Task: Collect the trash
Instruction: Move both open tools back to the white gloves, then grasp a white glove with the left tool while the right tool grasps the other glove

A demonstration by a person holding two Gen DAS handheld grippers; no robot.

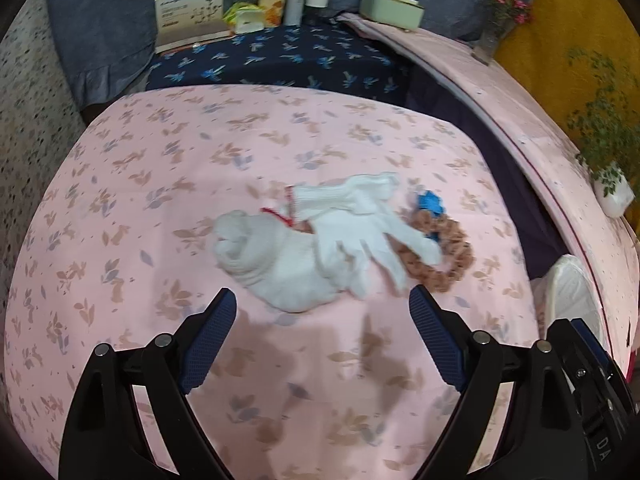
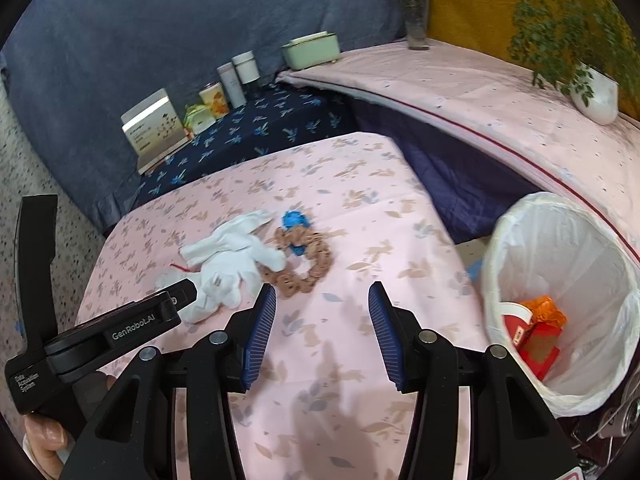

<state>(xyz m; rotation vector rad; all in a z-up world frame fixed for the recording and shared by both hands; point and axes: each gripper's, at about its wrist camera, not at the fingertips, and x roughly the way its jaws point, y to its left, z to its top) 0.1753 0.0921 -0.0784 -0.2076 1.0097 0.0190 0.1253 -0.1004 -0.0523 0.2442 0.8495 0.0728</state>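
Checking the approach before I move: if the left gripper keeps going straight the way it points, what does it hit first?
Probably the white gloves, lying just ahead of the open left gripper; depth is uncertain.

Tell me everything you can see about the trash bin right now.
The trash bin is round, lined with a thin white plastic bag folded over its rim. It stands beside the pink floral tablecloth, on the right of the right-wrist view, mouth open. Inside lie a red carton, an orange wrapper and a red-and-white cup. Neither gripper touches it.
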